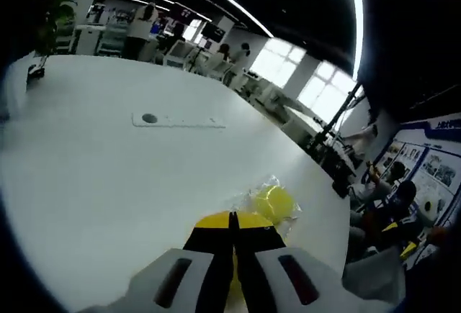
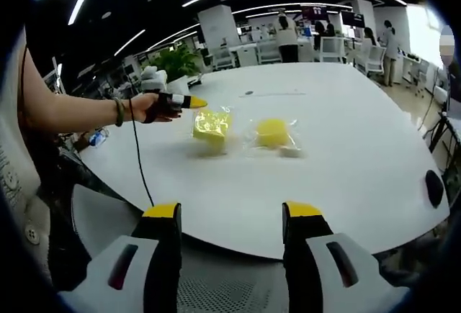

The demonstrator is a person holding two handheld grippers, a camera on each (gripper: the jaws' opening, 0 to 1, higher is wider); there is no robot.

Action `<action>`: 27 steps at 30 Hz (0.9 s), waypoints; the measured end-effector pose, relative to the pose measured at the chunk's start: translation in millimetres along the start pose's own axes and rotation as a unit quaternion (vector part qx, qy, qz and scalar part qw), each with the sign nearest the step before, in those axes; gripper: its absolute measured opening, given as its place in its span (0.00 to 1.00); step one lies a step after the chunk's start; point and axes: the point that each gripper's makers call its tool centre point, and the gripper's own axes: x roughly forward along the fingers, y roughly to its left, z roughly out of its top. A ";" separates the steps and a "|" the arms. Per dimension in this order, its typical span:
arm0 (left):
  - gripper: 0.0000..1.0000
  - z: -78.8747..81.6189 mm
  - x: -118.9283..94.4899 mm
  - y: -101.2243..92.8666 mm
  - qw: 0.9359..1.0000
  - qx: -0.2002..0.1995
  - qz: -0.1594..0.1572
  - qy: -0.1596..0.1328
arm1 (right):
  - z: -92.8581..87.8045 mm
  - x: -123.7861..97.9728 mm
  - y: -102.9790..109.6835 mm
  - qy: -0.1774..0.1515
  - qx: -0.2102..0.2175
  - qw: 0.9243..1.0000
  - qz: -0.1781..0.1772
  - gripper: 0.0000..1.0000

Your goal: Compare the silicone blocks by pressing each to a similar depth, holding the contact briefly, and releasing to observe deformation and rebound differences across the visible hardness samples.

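Observation:
Two yellow silicone blocks in clear bags lie side by side on the white table [image 2: 346, 162]: the left block [image 2: 210, 124] and the right block [image 2: 272, 132]. A person's hand holds my left gripper [image 2: 193, 102] just above and left of the left block, not clearly touching it. In the left gripper view, my left gripper [image 1: 232, 218] is shut with nothing between its yellow-tipped jaws, and a bagged yellow block [image 1: 275, 201] lies just beyond the tips to the right. My right gripper [image 2: 232, 212] hangs open off the table's near edge, well short of both blocks.
A long cable-cover plate [image 1: 176, 120] with a round hole sits flush in the table [image 1: 94, 183]. A small black object [image 2: 434, 187] lies near the right edge. A potted plant [image 2: 176, 61] stands behind the table. People [image 1: 389, 198] sit past the far edge.

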 end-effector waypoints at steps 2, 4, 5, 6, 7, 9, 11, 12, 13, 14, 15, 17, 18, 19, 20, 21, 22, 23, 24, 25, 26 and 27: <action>0.00 1.4 -1.1 -4.7 1.000 0.022 0.005 0.006 | 0.4 -0.3 1.6 -0.002 0.000 1.000 0.004 0.52; 0.00 5.3 -2.1 -12.3 0.999 0.033 0.006 0.006 | 1.7 -0.8 4.3 -0.007 0.006 1.000 0.011 0.53; 0.00 6.7 -2.8 -13.2 0.999 0.051 0.015 0.010 | 3.2 -1.1 5.1 -0.011 0.008 1.000 0.013 0.53; 0.00 7.5 -3.2 -15.5 0.998 0.060 0.017 0.012 | 4.7 -1.4 5.9 -0.015 0.009 1.000 0.016 0.54; 0.00 9.5 -4.3 -21.2 0.997 0.071 0.016 0.011 | 6.6 -1.8 6.8 -0.019 0.011 1.000 0.018 0.54; 0.00 11.0 -7.1 -33.5 0.997 0.077 0.002 0.012 | 10.0 -2.4 8.2 -0.025 0.008 0.999 0.021 0.54; 0.00 14.0 -11.9 -42.2 0.997 0.079 -0.001 0.007 | 11.5 -2.7 9.3 -0.025 0.005 0.999 0.023 0.53; 0.00 15.0 -13.9 -45.4 0.997 0.082 -0.001 0.006 | 12.7 -3.0 9.9 -0.028 0.002 0.999 0.025 0.54; 0.00 15.4 -15.4 -47.3 0.996 0.085 -0.001 0.006 | 13.7 -3.1 10.2 -0.030 0.001 0.999 0.026 0.54; 0.00 15.8 -18.2 -50.2 0.996 0.086 0.000 0.005 | 14.5 -3.5 11.1 -0.030 0.000 0.999 0.028 0.54; 0.00 15.6 -19.9 -51.4 0.996 0.089 0.001 0.005 | 15.1 -3.6 11.8 -0.031 -0.001 0.999 0.030 0.54; 0.00 16.2 -24.2 -53.6 0.996 0.090 0.003 0.005 | 16.1 -4.2 13.5 -0.032 -0.008 0.999 0.033 0.55; 0.00 17.8 -27.8 -55.2 0.996 0.089 0.004 0.001 | 16.3 -4.5 13.9 -0.031 -0.010 0.999 0.034 0.55; 0.00 19.0 -30.3 -56.9 0.996 0.089 0.004 -0.002 | 16.6 -4.9 14.4 -0.031 -0.013 0.999 0.035 0.55; 0.00 21.1 -33.6 -57.8 0.996 0.090 0.007 -0.005 | 17.3 -5.7 14.9 -0.031 -0.018 0.999 0.036 0.55; 0.00 21.9 -35.8 -59.5 0.996 0.089 0.007 -0.006 | 17.6 -6.8 15.2 -0.033 -0.019 0.999 0.036 0.55; 0.00 23.1 -39.2 -63.1 0.996 0.091 0.007 -0.008 | 18.5 -8.3 15.5 -0.035 -0.021 0.998 0.038 0.55; 0.00 24.0 -41.6 -66.2 0.996 0.093 0.007 -0.011 | 19.2 -9.6 16.0 -0.036 -0.021 0.998 0.039 0.55; 0.00 25.6 -44.9 -70.9 0.995 0.096 0.005 -0.015 | 20.1 -11.0 16.6 -0.038 -0.023 0.998 0.043 0.55; 0.00 26.5 -47.1 -74.4 0.995 0.098 0.004 -0.018 | 20.0 -12.0 16.9 -0.036 -0.027 0.998 0.046 0.56; 0.00 27.5 -48.9 -77.4 0.995 0.100 0.002 -0.019 | 20.3 -13.1 15.8 -0.035 -0.030 0.998 0.047 0.56; 0.00 28.8 -51.7 -82.7 0.994 0.111 0.002 -0.021 | 21.3 -14.7 13.7 -0.035 -0.032 0.998 0.048 0.56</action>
